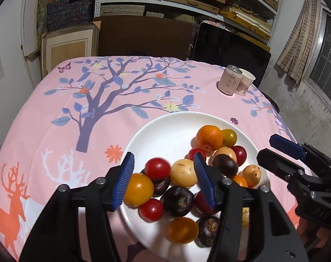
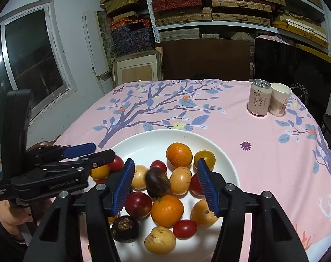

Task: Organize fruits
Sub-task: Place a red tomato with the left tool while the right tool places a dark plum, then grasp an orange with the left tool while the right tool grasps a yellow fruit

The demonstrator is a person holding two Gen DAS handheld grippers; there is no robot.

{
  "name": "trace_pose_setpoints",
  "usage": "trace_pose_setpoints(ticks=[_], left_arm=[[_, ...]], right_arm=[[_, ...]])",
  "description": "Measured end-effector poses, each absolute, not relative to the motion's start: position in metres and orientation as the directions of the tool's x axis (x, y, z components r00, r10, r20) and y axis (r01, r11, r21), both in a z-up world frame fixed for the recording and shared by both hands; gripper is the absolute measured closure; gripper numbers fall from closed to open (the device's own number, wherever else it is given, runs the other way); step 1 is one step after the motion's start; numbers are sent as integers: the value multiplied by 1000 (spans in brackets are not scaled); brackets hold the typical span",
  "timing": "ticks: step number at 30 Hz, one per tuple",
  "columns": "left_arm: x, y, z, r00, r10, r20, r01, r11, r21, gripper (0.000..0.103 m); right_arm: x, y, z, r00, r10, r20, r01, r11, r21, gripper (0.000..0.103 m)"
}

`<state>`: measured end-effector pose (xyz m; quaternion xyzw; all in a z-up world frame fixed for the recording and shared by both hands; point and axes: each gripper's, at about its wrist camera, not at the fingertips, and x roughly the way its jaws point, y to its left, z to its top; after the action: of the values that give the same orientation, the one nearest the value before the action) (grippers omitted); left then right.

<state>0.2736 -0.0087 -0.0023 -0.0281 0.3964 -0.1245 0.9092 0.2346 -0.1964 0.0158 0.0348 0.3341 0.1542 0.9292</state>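
Many round fruits (image 2: 167,210), no clear axis

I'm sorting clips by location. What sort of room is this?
Probably a home storage room used for eating: shelves stacked with woven boxes, a table under a pink cloth, a window.

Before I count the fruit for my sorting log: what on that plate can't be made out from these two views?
- Left wrist view: left gripper fingers cover fruit at the white plate near edge.
- Right wrist view: right gripper fingers and the left gripper hide fruit on the plate's near and left side.
- Both views: the plate's near rim is cut off.
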Motion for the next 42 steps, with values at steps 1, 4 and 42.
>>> trace_pose_setpoints(ticks=[1, 4, 42], left_arm=[[268, -6, -2, 655, -255, -711, 207, 966, -155, 43], [247, -1, -3, 651, -263, -712, 228, 963, -147, 42], [126, -17, -56, 686, -86, -723, 245, 962, 118, 33]], right_arm=[[230, -198, 16, 728, 310, -611, -260, 950, 173, 43], [210, -206, 16, 722, 313, -617, -249, 950, 191, 43], [92, -214, -66, 592, 403, -698, -301, 914, 272, 76]])
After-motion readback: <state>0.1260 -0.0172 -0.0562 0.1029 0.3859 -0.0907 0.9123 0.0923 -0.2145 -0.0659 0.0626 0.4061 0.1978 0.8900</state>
